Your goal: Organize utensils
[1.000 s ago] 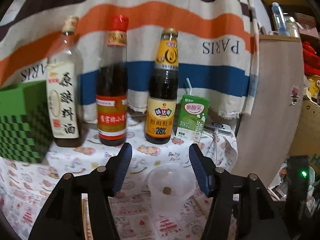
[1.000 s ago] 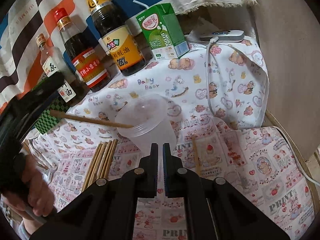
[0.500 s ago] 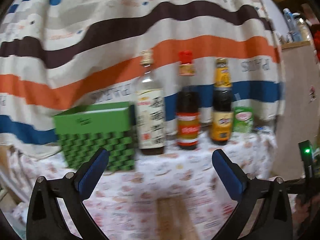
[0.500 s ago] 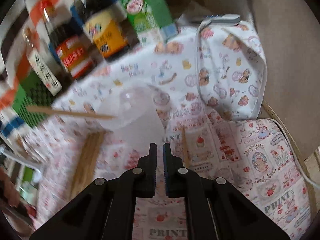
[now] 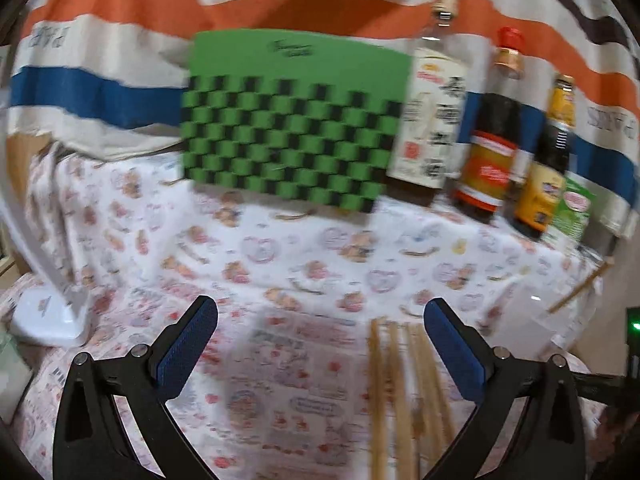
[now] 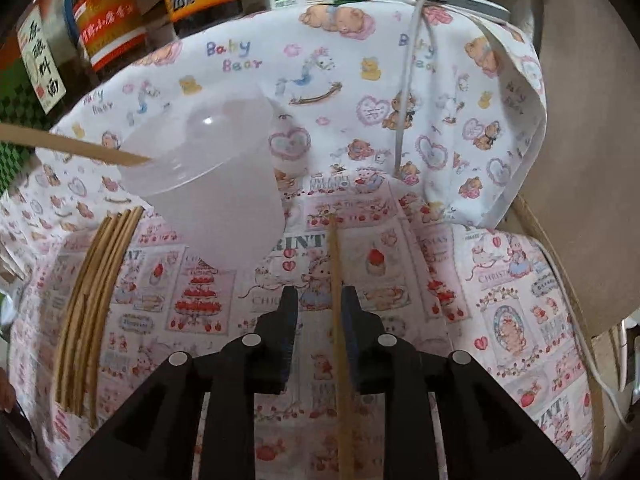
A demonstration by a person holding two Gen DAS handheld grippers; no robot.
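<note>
Both hand-held grippers (image 5: 320, 344) (image 6: 319, 312) tilt downward, jaws parted

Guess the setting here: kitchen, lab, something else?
Likely a makeshift table in a home, not a proper kitchen. A children's Baby Bear print cloth covers it, a striped sheet hangs behind, and sauce bottles, a drink carton and loose wooden chopsticks lie around.

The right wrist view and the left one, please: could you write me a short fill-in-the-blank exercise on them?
1. One chopstick leans inside the clear plastic ____.
2. A single chopstick lies on the cloth between the fingers of the ____ gripper.
3. The box beside the bottles is black and ____.
4. The left gripper is wide ____.

Missing: cup; right; green; open
</note>
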